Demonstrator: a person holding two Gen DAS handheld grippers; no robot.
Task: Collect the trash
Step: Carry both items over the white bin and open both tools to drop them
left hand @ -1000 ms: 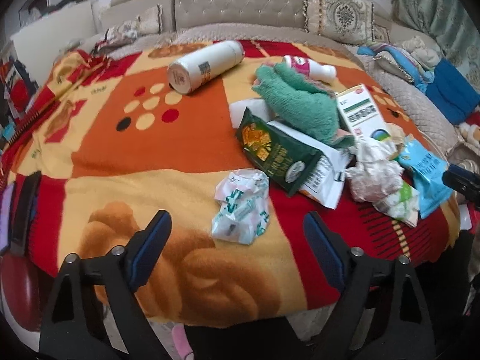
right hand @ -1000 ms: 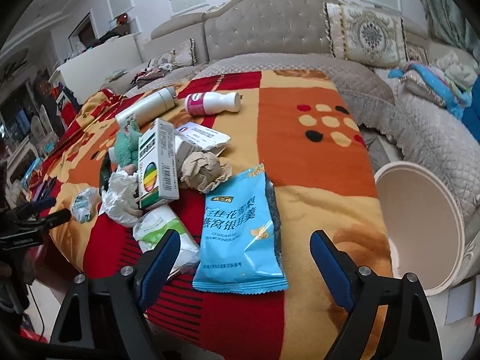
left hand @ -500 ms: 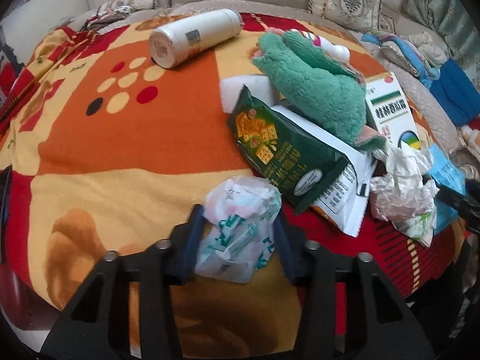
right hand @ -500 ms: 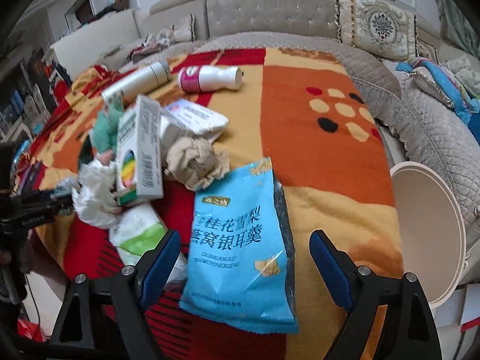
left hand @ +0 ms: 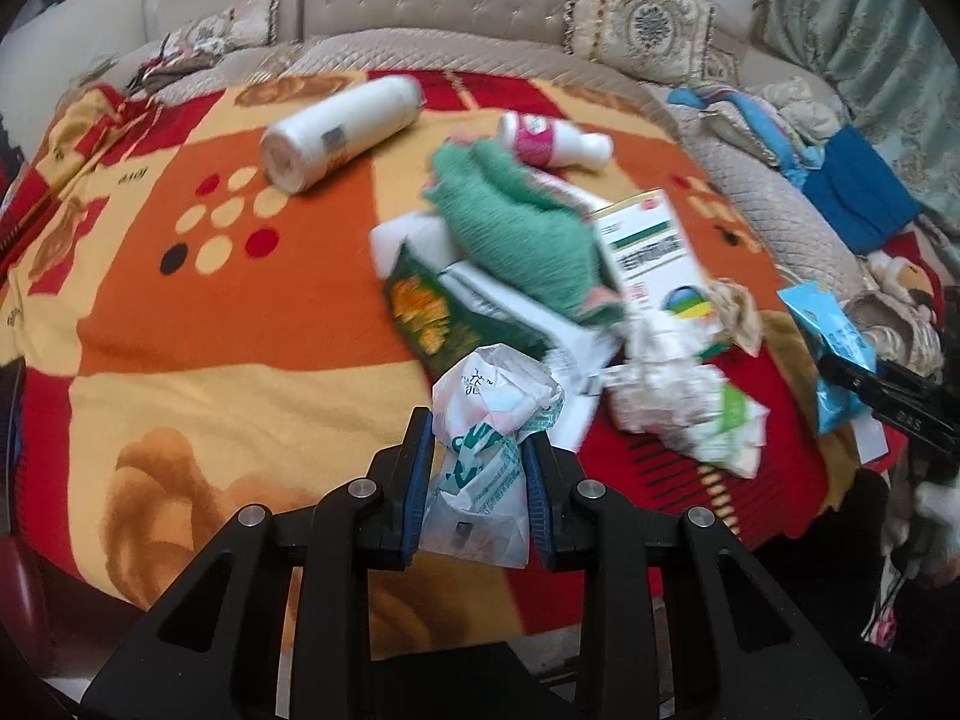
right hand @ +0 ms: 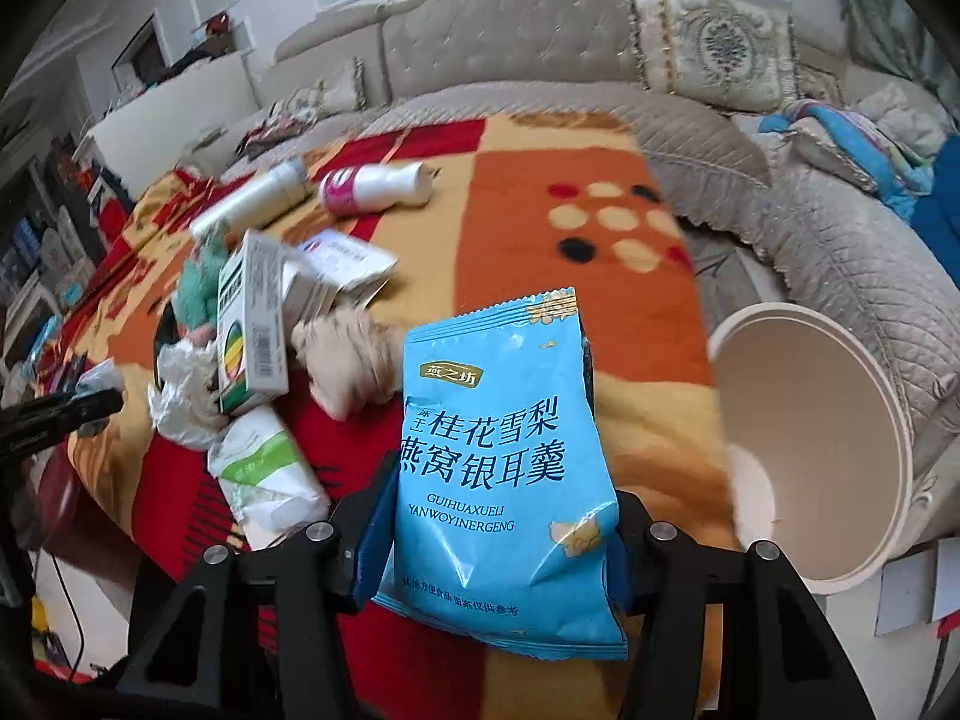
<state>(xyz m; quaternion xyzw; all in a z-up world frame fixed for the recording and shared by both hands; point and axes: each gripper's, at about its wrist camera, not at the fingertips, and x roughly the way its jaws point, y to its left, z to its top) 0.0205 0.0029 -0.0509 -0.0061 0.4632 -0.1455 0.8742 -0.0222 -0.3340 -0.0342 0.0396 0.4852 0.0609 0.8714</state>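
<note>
My left gripper (left hand: 477, 438) is closing, its blue pads pressing both sides of a crumpled white-and-green plastic wrapper (left hand: 492, 414) held just above the blanket (left hand: 210, 312). My right gripper (right hand: 498, 516) is also closing, with a blue snack bag (right hand: 492, 438) between its jaws; the bag stands up from the blanket and hides the fingertips. More trash lies in a heap: a medicine box (left hand: 654, 258), a dark green packet (left hand: 432, 312), crumpled white paper (left hand: 660, 396) and a brown paper ball (right hand: 348, 360).
A round cream bin (right hand: 810, 438) stands open beside the bed at the right. A white bottle (left hand: 336, 132), a pink-labelled bottle (left hand: 552, 141) and a green cloth (left hand: 516, 228) lie farther back. A sofa and cushions ring the bed.
Both grippers came forward and their jaws drew together. The left took hold of the crumpled wrapper and raised it. The right closed around the blue bag, which now tips up off the blanket.
</note>
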